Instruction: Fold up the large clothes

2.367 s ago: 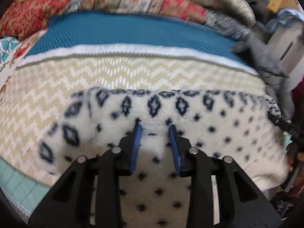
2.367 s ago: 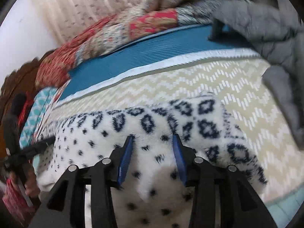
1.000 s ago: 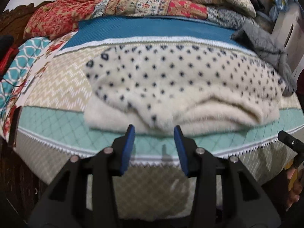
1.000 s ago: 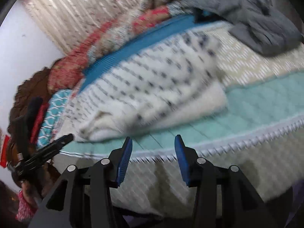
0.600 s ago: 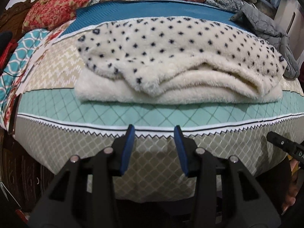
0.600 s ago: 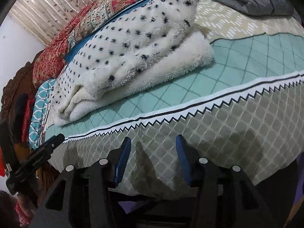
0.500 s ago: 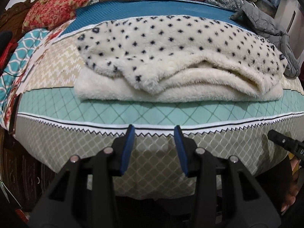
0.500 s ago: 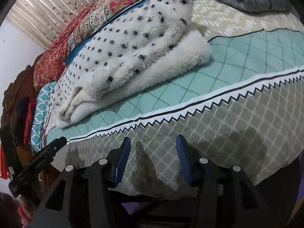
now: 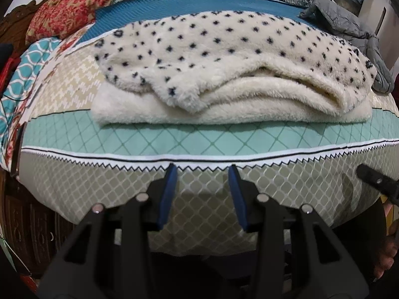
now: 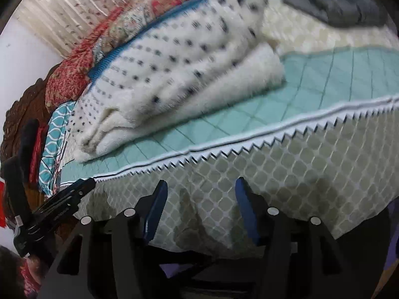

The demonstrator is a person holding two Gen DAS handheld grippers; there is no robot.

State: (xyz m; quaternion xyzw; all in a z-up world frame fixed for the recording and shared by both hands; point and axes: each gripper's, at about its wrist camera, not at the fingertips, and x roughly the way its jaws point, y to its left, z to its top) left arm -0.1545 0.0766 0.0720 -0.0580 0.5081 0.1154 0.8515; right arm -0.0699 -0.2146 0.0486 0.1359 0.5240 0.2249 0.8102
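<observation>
At the bottom centre of each wrist view, blue-padded fingers stand apart with nothing between them: the left gripper [image 9: 202, 174] partly open, the right gripper [image 10: 199, 189] wider, its jaws having just been opening, both before the draped edge of the bed [image 9: 199, 147]. Beyond them, across the middle of the frame, a cream fleece garment [image 9: 224, 74] with dark dots lies folded in thick layers on the bed's teal quilted band, plain cream underside showing along its front edge. The left view is sharp and shows a grey jacket [image 9: 349, 25] at upper right; the blurred right view shows a pale curtain [image 10: 74, 12] at upper left.
</observation>
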